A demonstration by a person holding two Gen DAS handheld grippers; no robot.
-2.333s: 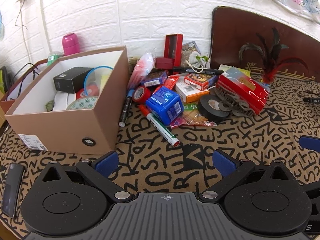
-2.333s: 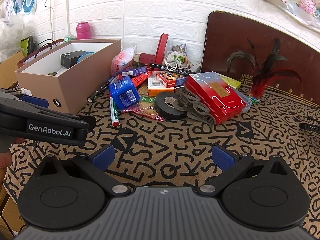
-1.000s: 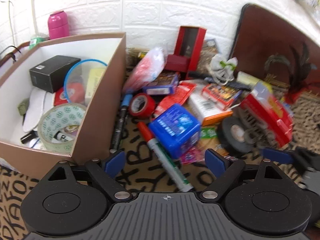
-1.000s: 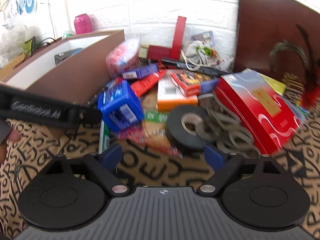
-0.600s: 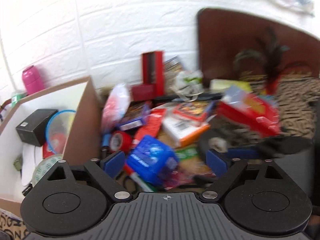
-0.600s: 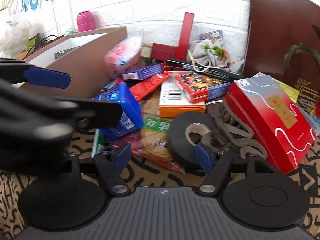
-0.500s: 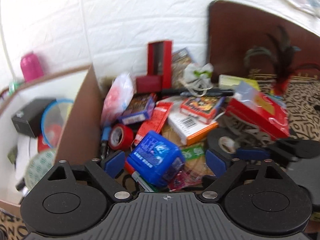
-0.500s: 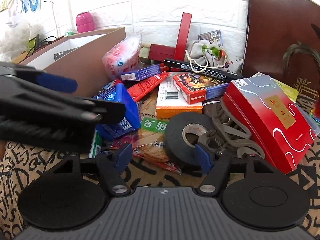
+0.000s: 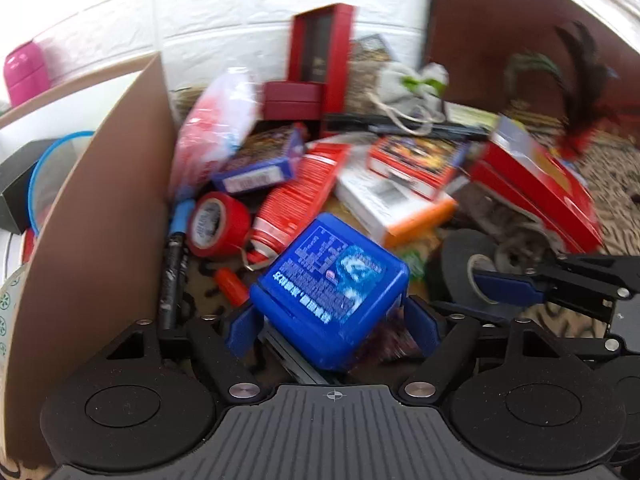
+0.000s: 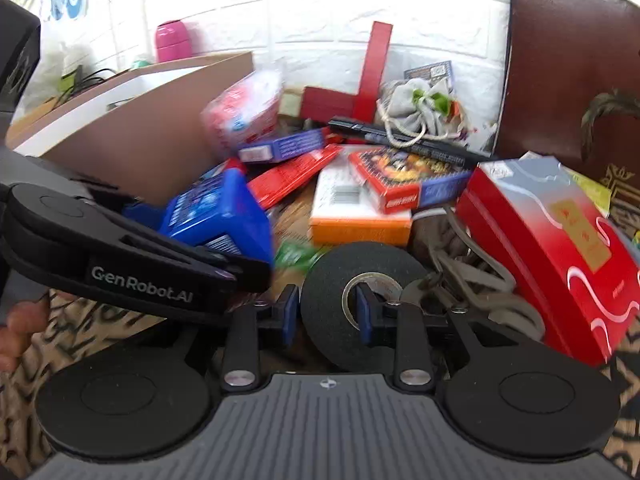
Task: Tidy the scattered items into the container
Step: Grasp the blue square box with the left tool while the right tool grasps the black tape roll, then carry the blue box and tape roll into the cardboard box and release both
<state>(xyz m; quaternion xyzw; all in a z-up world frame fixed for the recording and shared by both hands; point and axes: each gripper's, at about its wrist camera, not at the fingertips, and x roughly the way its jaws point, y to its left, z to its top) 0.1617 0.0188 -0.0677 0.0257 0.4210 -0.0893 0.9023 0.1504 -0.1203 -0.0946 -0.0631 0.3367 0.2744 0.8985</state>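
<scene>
Left gripper (image 9: 334, 326) has the blue box (image 9: 330, 286) between its pads, one pad at each lower side, squeezing it — the box sits tilted, label face up, and looks lifted a little off the clutter, though the blur makes that uncertain. The carton (image 9: 96, 240) stands just to that gripper's left, its brown wall right alongside and its open top above the box's level. So the move turns on this: the box must go up and leftward over that wall, not straight across. The left arm is plainly the nearer one to the carton.

Right gripper (image 10: 327, 312) is closed on the black tape (image 10: 362, 302), one pad outside the ring, the other inside the core, pinching the near wall of the roll. The roll lies flat on the pile, nearly touching the grey cord (image 10: 476, 276) to its right. From here the carton (image 10: 136, 136) is well off to the left, and the left gripper (image 10: 224, 240) with its box (image 10: 218, 216) sits squarely between tape and carton. The tape's path looks blocked until the left arm clears.
</scene>
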